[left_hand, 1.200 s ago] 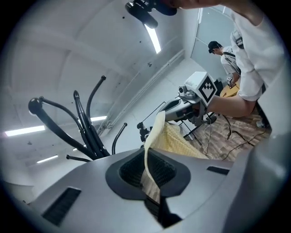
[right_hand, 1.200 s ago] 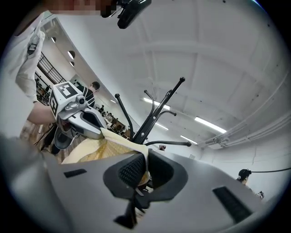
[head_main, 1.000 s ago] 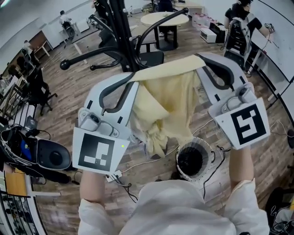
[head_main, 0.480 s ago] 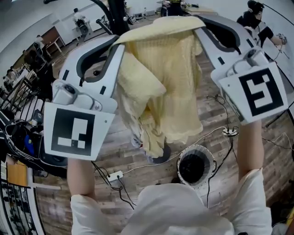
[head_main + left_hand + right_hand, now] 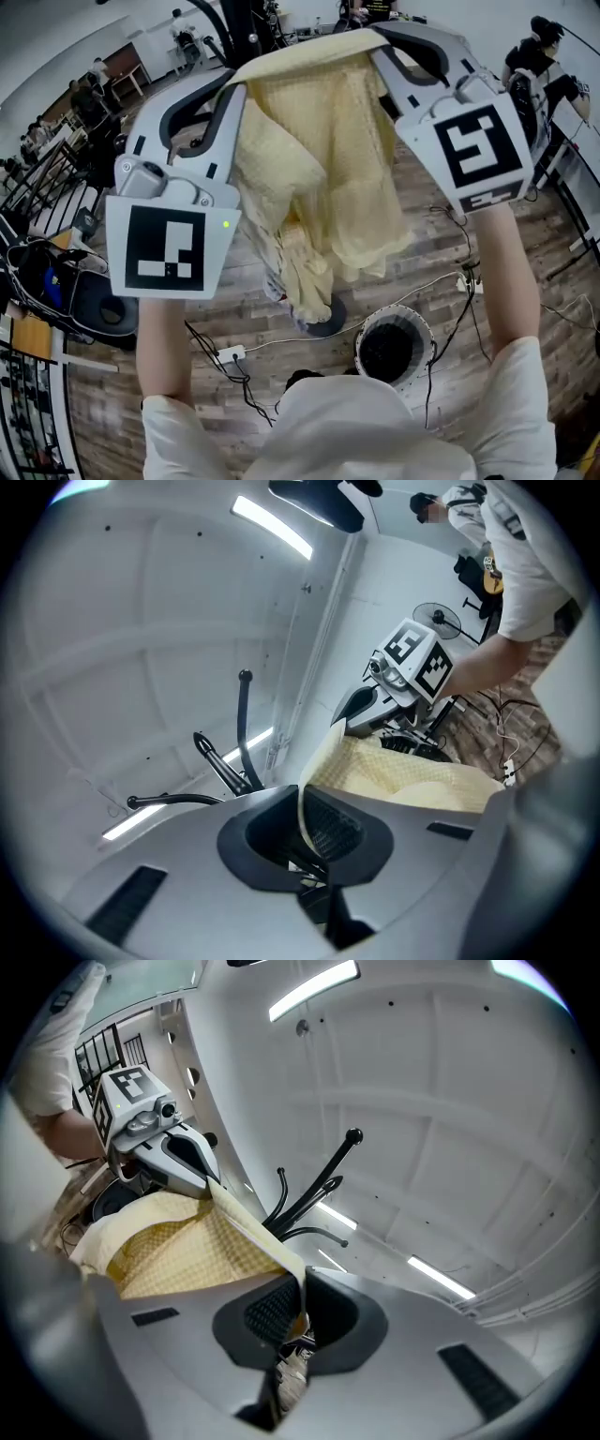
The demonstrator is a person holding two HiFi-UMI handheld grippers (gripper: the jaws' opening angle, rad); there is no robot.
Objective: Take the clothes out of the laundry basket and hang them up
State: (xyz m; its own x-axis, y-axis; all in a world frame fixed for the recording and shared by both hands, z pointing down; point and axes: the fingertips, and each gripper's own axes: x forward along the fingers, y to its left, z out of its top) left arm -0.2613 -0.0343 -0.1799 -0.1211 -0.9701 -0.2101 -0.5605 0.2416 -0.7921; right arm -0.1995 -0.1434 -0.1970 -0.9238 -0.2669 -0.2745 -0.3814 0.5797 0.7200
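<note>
Above the laundry basket (image 5: 419, 323), pale yellow waffle-weave garment (image 5: 319, 169) drooping in folds, left hand-held gripper (image 5: 305, 819) pinching its edge at 11 o'clock, right hand-held gripper (image 5: 300, 1309) likewise at 1 o'clock.

the pale yellow waffle-textured cloth garment (image 5: 328, 178) hangs spread between the white left gripper (image 5: 236, 82) and the white right gripper (image 5: 377, 45), its top edge pinched at each tip (the lower folds bunch loosely). below it, on the brown wood-plank floor (image 5: 525, 253), stands the round mesh laundry basket (image 5: 424, 323), dark inside, near a white power strip (image 5: 230, 354).
</note>
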